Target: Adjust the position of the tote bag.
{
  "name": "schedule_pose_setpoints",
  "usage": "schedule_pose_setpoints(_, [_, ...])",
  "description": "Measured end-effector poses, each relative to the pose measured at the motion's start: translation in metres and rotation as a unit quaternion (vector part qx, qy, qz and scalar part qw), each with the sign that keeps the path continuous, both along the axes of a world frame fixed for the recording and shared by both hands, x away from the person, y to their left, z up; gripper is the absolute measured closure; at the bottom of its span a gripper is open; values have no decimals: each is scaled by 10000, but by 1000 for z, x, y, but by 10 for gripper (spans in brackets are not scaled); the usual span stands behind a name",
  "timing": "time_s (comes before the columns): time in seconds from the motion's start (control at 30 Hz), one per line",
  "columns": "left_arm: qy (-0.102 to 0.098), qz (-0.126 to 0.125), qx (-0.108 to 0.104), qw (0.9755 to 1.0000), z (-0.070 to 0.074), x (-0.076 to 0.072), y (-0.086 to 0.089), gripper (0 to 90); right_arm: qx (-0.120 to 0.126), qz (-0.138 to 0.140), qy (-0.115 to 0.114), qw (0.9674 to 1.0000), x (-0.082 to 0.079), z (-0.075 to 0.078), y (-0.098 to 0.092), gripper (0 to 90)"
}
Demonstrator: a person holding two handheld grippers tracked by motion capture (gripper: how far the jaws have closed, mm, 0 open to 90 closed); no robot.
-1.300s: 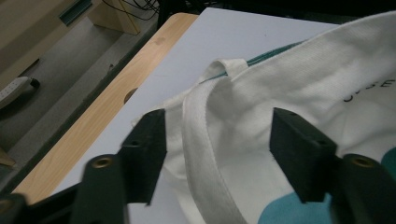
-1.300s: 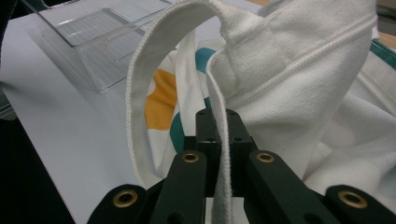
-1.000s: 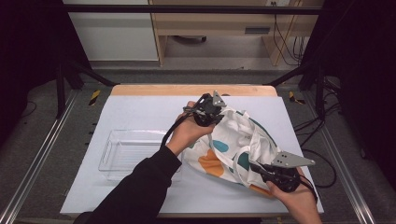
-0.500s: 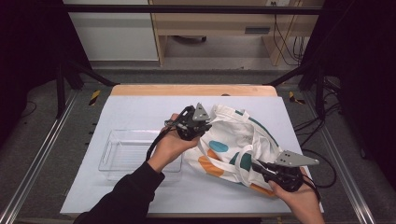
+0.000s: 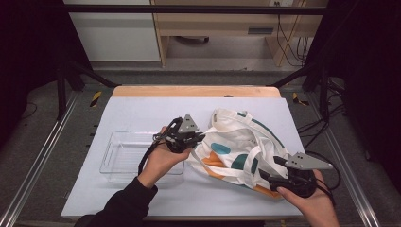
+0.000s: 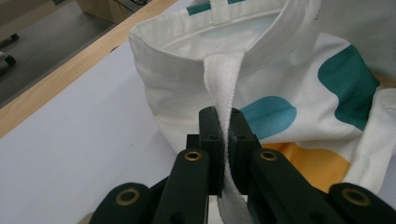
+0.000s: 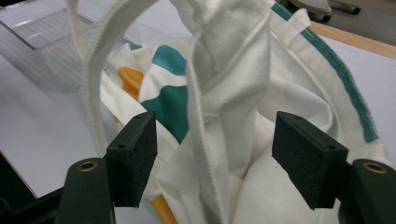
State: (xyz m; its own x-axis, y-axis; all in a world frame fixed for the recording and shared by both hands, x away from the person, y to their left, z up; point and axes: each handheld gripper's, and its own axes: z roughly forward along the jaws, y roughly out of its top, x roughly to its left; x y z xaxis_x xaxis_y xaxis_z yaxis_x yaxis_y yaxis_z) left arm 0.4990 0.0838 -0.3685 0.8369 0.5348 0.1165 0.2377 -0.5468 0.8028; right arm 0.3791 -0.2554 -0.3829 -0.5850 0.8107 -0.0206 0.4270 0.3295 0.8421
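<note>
Your left gripper (image 6: 223, 140) pinches the white printed canvas tote's webbing handle (image 6: 223, 79); your right gripper (image 7: 215, 158) has just opened wide, so the tote bag (image 5: 246, 151) probably slumps.

No readable text or labels

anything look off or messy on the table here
The tote bag lies crumpled on its side, its straps twisted. The left gripper is clamped on one strap; the right gripper has just been opening, cloth loose between its jaws. The clear bin sits straight. No spill or damage shows.
</note>
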Motion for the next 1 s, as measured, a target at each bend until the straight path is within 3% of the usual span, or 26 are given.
schedule_pose_setpoints(0.37, [14, 25, -135, 9999, -2, -5, 7, 873, -114, -174, -18, 9998, -7, 6, -12, 311])
schedule_pose_setpoints(1.0, [29, -53, 111, 9999, -17, -28, 14, 872, -89, -112, -251, 9996, -1, 36, -5, 302])
